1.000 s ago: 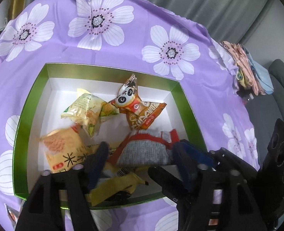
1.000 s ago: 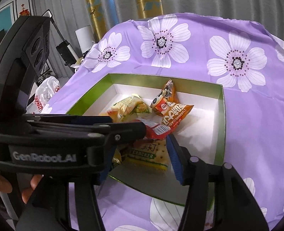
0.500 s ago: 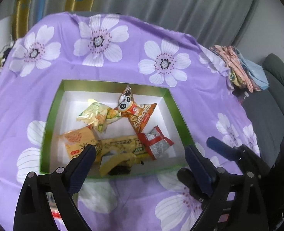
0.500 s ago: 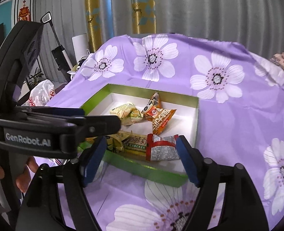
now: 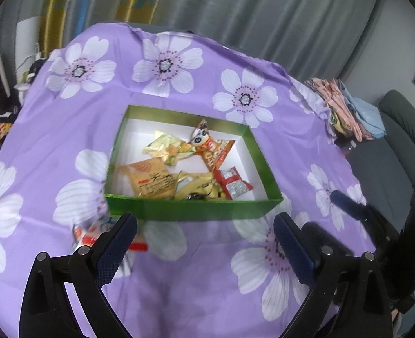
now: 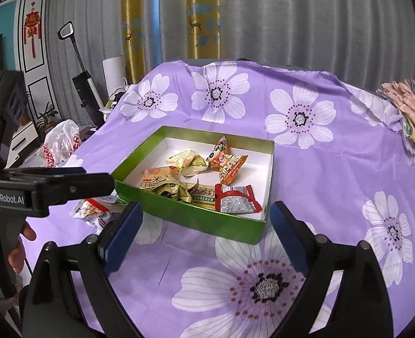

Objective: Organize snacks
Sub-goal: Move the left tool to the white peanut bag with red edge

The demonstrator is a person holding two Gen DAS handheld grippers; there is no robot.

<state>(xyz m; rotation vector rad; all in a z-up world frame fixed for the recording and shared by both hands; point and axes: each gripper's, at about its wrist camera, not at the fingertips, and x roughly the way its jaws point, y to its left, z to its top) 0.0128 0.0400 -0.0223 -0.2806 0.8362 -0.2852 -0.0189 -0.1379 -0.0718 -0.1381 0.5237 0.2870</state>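
I hold both grippers above the near edge of the worktop, which a purple flowered cloth [image 5: 207, 287] covers. The left gripper [image 5: 204, 239] has its jaws opening and nothing is between them. The right gripper [image 6: 206, 233] also has its jaws opening, and it is empty too.

The green box [image 5: 190, 209] stands in the middle of the cloth. Inside it lie several snacks: a red and silver packet [image 6: 237, 201] in the near right corner, an orange packet [image 6: 230, 166] with a cartoon face toward the far side, a pale green packet [image 6: 187, 162] beside it, and a tan packet [image 5: 151, 178] at the near left. Some yellow wrappers are between them (I cannot read what these are).

One snack is not yet in the box: a white and red packet [image 6: 95, 209] lies on the cloth just outside the near left corner of the box, close under my left gripper. In the left view it is partly hidden behind one finger.

I judge that the step in hand is between two picks: both grippers are free and most snacks are already sorted. The next move calls for lowering the left gripper over the loose packet and pinching it at a flat edge. The wrapper looks thin and slippery, so it may slide on the cloth.
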